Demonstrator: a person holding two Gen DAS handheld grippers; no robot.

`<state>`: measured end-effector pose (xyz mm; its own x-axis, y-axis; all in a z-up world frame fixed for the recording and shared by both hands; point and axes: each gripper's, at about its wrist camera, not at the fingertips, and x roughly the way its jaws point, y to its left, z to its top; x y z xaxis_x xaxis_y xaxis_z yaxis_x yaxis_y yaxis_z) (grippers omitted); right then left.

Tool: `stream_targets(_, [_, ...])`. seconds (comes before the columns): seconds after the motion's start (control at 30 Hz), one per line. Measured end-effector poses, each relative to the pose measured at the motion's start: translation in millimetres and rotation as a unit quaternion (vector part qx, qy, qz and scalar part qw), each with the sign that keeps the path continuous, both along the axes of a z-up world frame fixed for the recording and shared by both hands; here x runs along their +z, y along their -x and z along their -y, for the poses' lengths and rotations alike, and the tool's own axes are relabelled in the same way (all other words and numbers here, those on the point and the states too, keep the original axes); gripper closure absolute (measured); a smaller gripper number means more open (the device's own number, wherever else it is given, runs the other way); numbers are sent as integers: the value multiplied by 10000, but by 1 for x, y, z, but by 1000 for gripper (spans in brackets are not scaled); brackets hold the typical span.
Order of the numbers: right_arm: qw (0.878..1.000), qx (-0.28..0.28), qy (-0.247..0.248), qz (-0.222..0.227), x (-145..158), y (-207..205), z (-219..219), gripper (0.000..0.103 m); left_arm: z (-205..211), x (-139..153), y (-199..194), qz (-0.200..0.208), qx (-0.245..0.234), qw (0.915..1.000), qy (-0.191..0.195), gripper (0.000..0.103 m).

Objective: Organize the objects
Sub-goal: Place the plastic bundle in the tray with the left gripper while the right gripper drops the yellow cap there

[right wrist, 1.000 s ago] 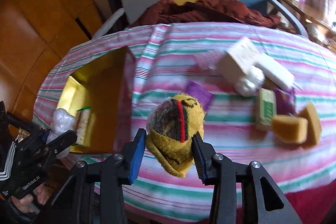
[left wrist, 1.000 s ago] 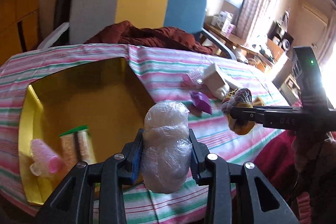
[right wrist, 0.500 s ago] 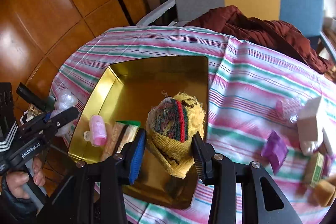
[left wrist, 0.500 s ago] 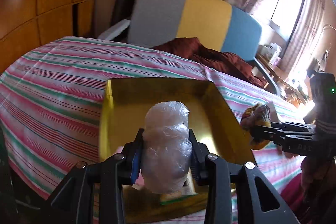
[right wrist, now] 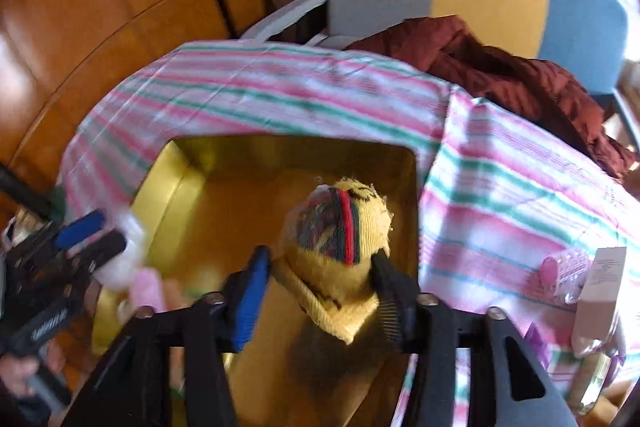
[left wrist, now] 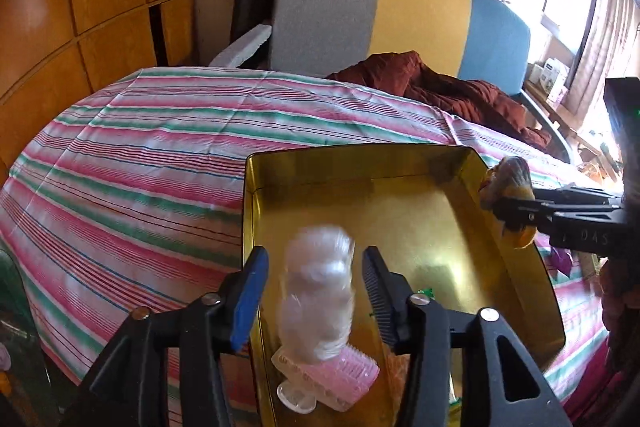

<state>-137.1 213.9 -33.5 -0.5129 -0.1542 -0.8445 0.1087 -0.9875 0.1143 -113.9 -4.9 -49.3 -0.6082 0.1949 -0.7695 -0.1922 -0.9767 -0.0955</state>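
Left wrist view: plastic bundle loose between spread jaws over the gold tray

Left wrist view puts the left gripper [left wrist: 314, 293] in the lower middle of the frame, its jaws spread apart with a visible gap on either side of the clear plastic bundle [left wrist: 318, 295]. The bundle is motion-blurred and touches neither finger; its lower end meets a pink hair roller [left wrist: 340, 381] lying at the near end of the gold tray [left wrist: 432, 163]. The tray sits on the striped tablecloth [left wrist: 132, 171], which fills the left half of the frame. At the right edge the right gripper [left wrist: 506, 217] comes in from the side above the tray's right wall, carrying the yellow sock [left wrist: 508, 183]. A maroon cloth [left wrist: 448, 89] lies at the upper centre, in front of a grey, yellow and blue chair back [left wrist: 400, 23].

Right wrist view shows that gripper [right wrist: 320, 281] at lower centre, closed on the rolled sock [right wrist: 340, 243], whose red and green stripe faces the camera; the black finger presses its right side, the blue pad sits at its left. The sock hangs over the tray's [right wrist: 280, 147] floor. At the left edge the other gripper [right wrist: 102, 241] appears blurred, with the white bundle [right wrist: 124, 259] at its tips. A white box [right wrist: 600, 291] and a second pink roller [right wrist: 564, 269] lie on the cloth [right wrist: 280, 95] at the right edge.
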Motion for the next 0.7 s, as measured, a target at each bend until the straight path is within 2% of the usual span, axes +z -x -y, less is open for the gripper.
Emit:
stream_targets(0.1, [9996,-290,-44,-23,-3,7,-11,37,-1,-5,1,90,134,9999,-27,43])
stream_targets(0.2, [9994,-326,-28,-64,-3,1,-16,27,1,-9,-6,161,175,9996,-118,43])
stream_targets(0.3, [9993,-347,31,-129,-2,-10,-20,25,1,-8,-19,68,223,9997,-108,43])
stream_targets(0.37, [9991,-356,75,-207,0,-19,-21,15,0,-5,-29,-11,249,9996,-100,43])
stream_targets(0.5, [9989,-312,62,-355,3,-36,-16,11,-2,2,-45,-144,294,9994,-118,43])
stream_targets(0.7, [9976,-149,-348,-582,10,-63,2,6,-8,8,-66,-170,273,9993,-187,43])
